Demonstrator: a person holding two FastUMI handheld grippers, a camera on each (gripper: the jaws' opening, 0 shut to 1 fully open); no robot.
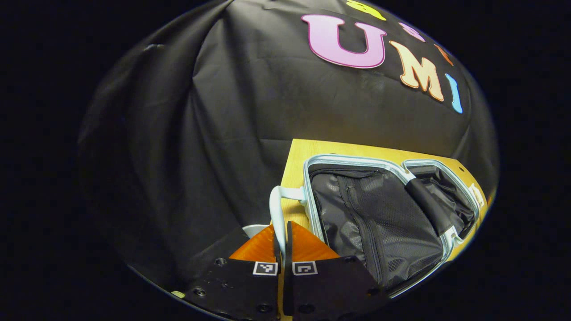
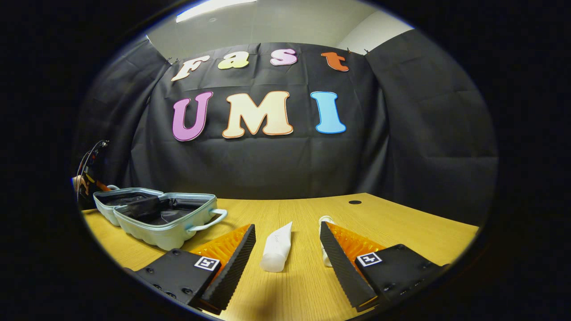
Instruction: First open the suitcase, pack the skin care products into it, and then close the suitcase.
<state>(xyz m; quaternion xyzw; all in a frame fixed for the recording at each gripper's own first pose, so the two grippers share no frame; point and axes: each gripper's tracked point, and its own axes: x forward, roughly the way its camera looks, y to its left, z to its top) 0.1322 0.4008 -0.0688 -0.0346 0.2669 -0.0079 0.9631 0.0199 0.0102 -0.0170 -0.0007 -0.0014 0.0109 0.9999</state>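
On the pale wooden table (image 2: 401, 232), the open pale-blue hard-shell suitcase (image 2: 165, 223) lies far left, its handle (image 1: 277, 214) pinched by the closed left gripper (image 1: 283, 249), while the wide-open, empty right gripper (image 2: 287, 261) frames a soft, light white squeeze tube (image 2: 276, 254), probably best grasped mid-body.

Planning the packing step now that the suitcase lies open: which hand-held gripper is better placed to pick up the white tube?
Right hand-held gripper: open, with the white plastic tube between its fingers. The left is shut on the pale blue suitcase's handle.

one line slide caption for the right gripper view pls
Open right gripper hovers over a white tube on the wooden table, opened suitcase lying nearby.
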